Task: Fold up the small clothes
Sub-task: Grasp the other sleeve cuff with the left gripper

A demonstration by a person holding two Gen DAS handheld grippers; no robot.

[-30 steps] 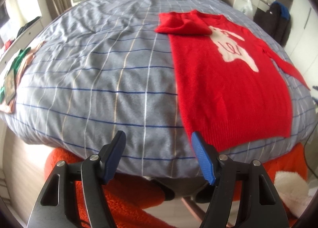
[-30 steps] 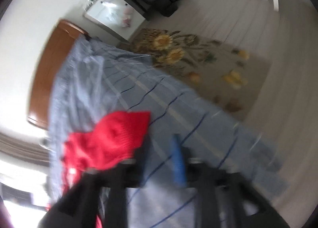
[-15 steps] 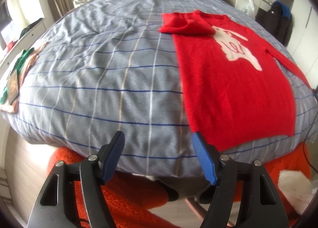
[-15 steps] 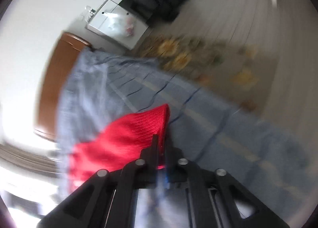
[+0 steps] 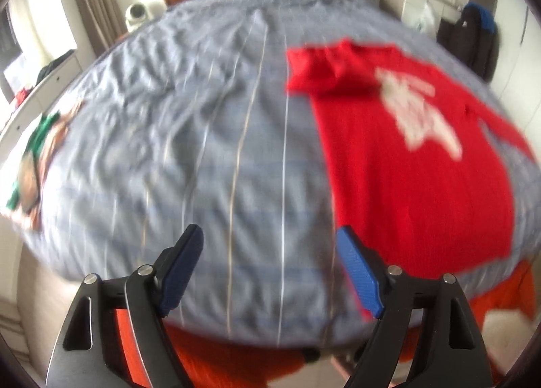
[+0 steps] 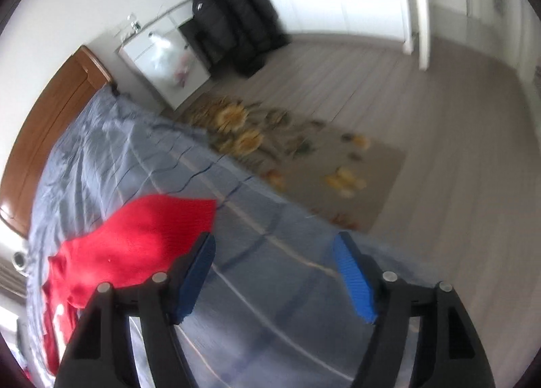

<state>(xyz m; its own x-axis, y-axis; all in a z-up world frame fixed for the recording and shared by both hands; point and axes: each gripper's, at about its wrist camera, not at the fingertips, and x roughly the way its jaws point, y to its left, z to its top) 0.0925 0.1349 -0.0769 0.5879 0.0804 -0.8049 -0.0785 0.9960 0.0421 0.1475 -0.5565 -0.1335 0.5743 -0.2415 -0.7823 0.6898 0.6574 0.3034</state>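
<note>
Both my grippers, left gripper (image 5: 270,269) and right gripper (image 6: 274,278), just spread wide, empty, so the red knit sweater (image 5: 416,165) lies flat on the blue checked bed (image 5: 203,151) at 2 o'clock, ready for folding.

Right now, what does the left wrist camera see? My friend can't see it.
A red sweater lies flat on a grey checked bed, one sleeve folded in. The open left gripper hovers near the bed's edge, holding nothing.

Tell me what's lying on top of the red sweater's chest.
One sleeve is folded across the red sweater, beside its white motif. Whatever the sleeve covers is hidden.
</note>
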